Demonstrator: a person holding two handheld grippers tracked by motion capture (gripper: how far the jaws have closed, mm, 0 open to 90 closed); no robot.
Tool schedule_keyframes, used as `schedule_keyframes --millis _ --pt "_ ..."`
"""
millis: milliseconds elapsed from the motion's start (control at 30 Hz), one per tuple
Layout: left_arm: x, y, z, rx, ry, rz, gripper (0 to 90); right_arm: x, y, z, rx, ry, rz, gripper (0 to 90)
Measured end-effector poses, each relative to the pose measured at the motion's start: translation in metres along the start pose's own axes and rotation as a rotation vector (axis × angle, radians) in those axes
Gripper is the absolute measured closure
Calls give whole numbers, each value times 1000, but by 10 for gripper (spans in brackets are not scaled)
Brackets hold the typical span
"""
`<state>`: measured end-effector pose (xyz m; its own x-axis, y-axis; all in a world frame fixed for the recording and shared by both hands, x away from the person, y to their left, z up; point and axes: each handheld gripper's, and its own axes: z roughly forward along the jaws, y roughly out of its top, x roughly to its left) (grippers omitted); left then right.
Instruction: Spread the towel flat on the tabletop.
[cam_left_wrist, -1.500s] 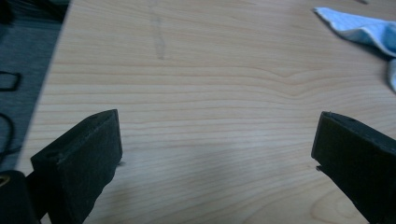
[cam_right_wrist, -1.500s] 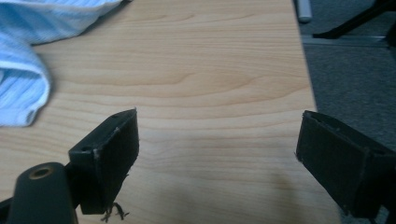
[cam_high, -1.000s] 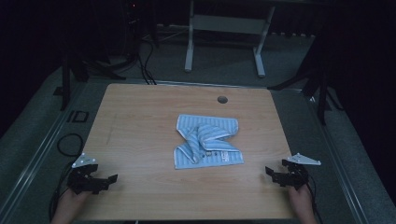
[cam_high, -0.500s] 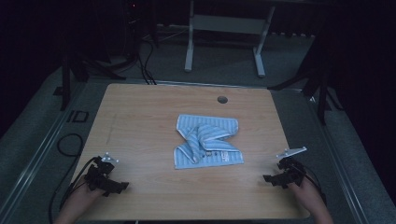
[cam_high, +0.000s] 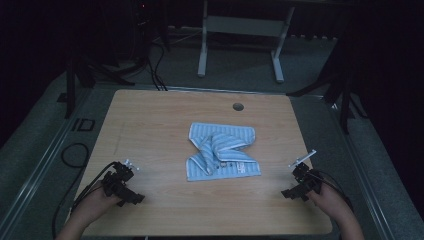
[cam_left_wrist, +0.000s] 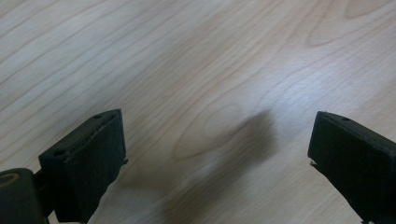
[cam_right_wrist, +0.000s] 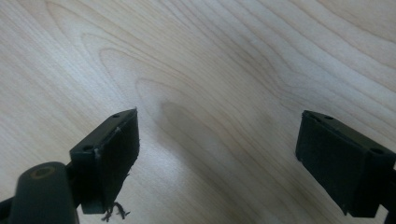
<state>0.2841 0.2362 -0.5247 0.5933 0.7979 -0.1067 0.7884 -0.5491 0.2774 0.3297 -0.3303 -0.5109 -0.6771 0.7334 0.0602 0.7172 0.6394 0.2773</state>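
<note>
The blue striped towel (cam_high: 221, 151) is lying crumpled near the middle of the wooden surface (cam_high: 150, 125), its upper part bunched and twisted into folds over a flatter lower part, with a small label showing along its near edge. Beyond it, near the far edge of the surface, a small round grommet hole (cam_high: 238, 106) is showing.

You are holding the left hand-held gripper (cam_high: 131, 196) at the near left corner of the surface, well apart from the towel, with your left hand (cam_high: 92, 205) wrapped around it and its cable trailing off the left edge. In the left gripper view its two black jaws are standing wide apart over bare wood, with nothing between them.

You are holding the right hand-held gripper (cam_high: 289, 193) at the near right edge, also well apart from the towel, with your right hand (cam_high: 332, 202) behind it. In the right gripper view its jaws are likewise spread wide over bare wood grain, gripping nothing; a few loose threads are hanging from the left pad (cam_right_wrist: 114, 154).
</note>
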Motion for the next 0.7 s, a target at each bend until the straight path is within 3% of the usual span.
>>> schedule_keyframes --millis 267,467,600,700 --pt "-21 30 9 23 -16 82 41 5 14 -2 20 3 -24 130" --pt "-36 50 16 17 -28 118 56 8 23 1 27 -4 -35 139" --pt "-43 58 18 11 -22 138 141 12 29 3 47 -24 -67 149" --pt "-52 70 19 3 -29 164 150 14 38 4 43 -30 -111 215"
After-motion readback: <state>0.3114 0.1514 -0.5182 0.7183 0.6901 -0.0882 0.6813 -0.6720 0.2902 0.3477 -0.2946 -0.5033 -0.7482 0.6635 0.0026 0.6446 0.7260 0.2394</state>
